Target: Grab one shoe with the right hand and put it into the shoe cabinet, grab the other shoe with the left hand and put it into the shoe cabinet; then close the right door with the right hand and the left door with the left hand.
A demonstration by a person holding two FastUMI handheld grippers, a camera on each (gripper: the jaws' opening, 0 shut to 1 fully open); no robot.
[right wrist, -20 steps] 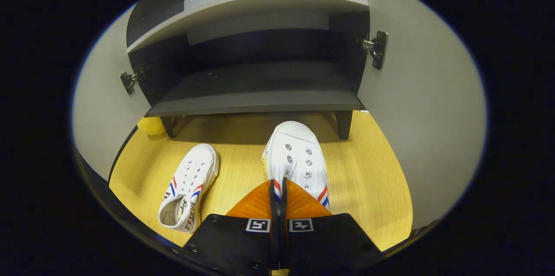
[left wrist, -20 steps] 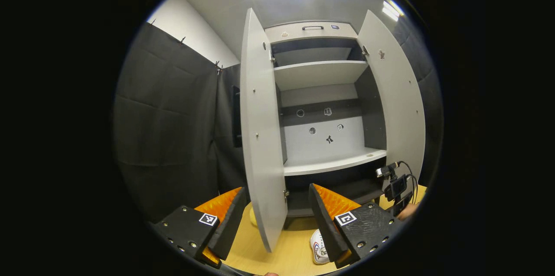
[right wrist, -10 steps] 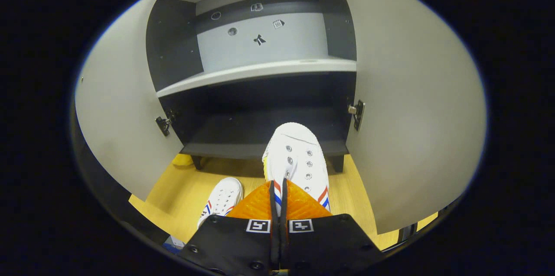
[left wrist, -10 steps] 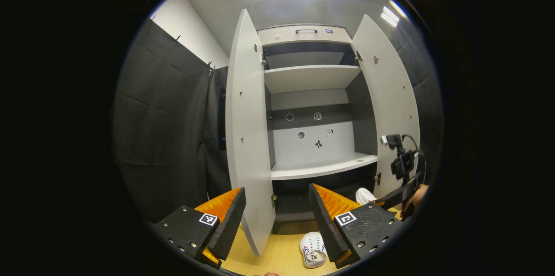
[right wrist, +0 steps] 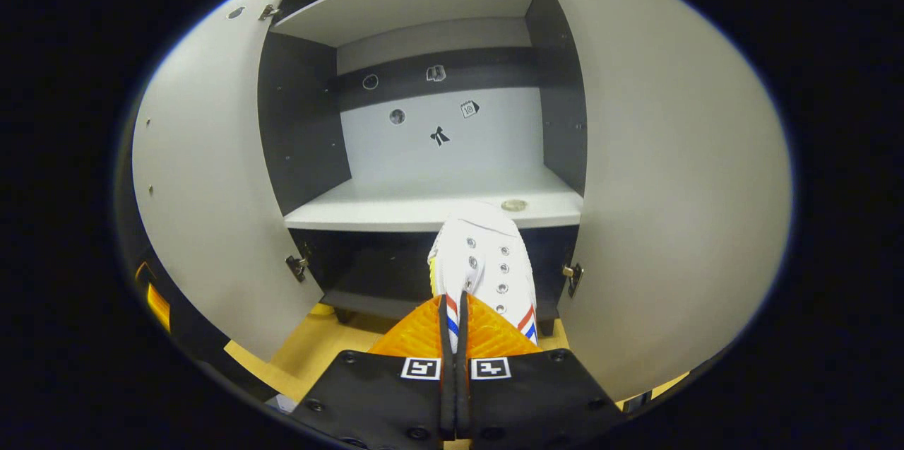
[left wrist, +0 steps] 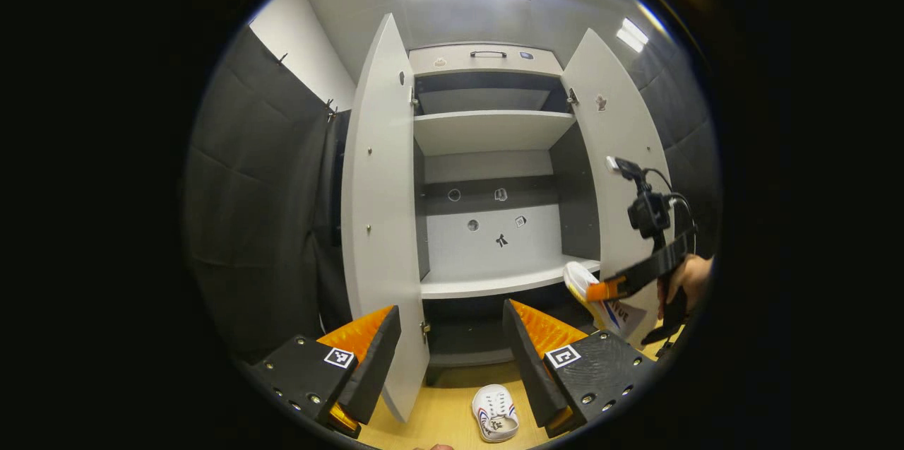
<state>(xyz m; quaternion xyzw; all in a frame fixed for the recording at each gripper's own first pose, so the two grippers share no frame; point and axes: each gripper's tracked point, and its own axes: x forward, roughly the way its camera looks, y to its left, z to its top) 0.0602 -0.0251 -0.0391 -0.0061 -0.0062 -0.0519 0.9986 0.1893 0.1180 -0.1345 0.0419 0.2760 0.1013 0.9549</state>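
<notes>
My right gripper (right wrist: pixel 452 309) is shut on the heel edge of a white shoe (right wrist: pixel 484 259) with red and blue stripes, held up with its toe pointing at the grey middle shelf (right wrist: pixel 395 206) of the open shoe cabinet. In the left gripper view the same shoe (left wrist: pixel 600 291) hangs from the right gripper (left wrist: pixel 600 290), held by a hand (left wrist: pixel 688 279) just in front of the right door (left wrist: pixel 614 174). The second white shoe (left wrist: pixel 494 413) lies on the wooden floor below the cabinet. My left gripper (left wrist: pixel 452 344) is open and holds nothing, low in front of the left door (left wrist: pixel 381 224).
Both cabinet doors stand wide open. The cabinet has an upper shelf (left wrist: pixel 487 128), the grey middle shelf (left wrist: pixel 494 282) and a dark bottom shelf (right wrist: pixel 367 280). A small round thing (right wrist: pixel 514 205) lies on the middle shelf. Black cloth wall (left wrist: pixel 261 224) hangs on the left.
The right gripper has lifted its shoe from floor level up to the height of the middle shelf. The left gripper view has drifted slightly, the left gripper staying open.
</notes>
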